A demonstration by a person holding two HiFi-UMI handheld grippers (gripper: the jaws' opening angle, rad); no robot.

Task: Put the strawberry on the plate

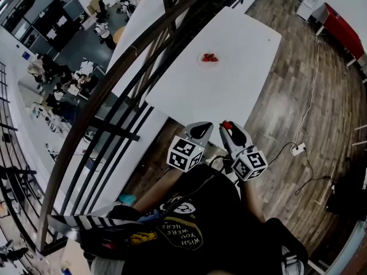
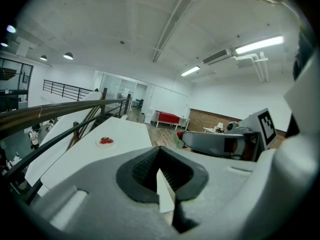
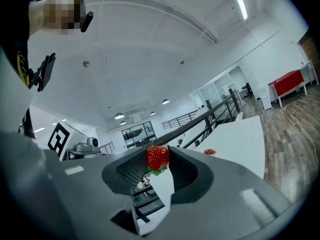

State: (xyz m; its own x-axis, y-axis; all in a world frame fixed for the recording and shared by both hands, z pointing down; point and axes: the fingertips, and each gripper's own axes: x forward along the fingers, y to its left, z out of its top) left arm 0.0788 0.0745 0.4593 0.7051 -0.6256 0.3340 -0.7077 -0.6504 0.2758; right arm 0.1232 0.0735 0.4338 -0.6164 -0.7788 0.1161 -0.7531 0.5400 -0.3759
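Observation:
A small plate [image 1: 209, 58] with red strawberries lies on the long white table [image 1: 246, 39] ahead; it also shows as the plate [image 2: 106, 142] in the left gripper view and the plate [image 3: 210, 152] in the right gripper view. My right gripper [image 1: 228, 128] is shut on a red strawberry [image 3: 158, 157] with green leaves, seen as the strawberry [image 1: 227, 125] at its tip, short of the table's near end. My left gripper [image 1: 199, 132] hangs beside it with a narrow gap between its jaws and nothing in them; both are held close to the person's body.
A dark curved railing [image 1: 114, 79] runs along the table's left side, with a lower floor beyond it. Wooden floor lies to the right, with a white cable [image 1: 309, 102], a socket block [image 1: 297, 149] and a red bench [image 1: 344, 30].

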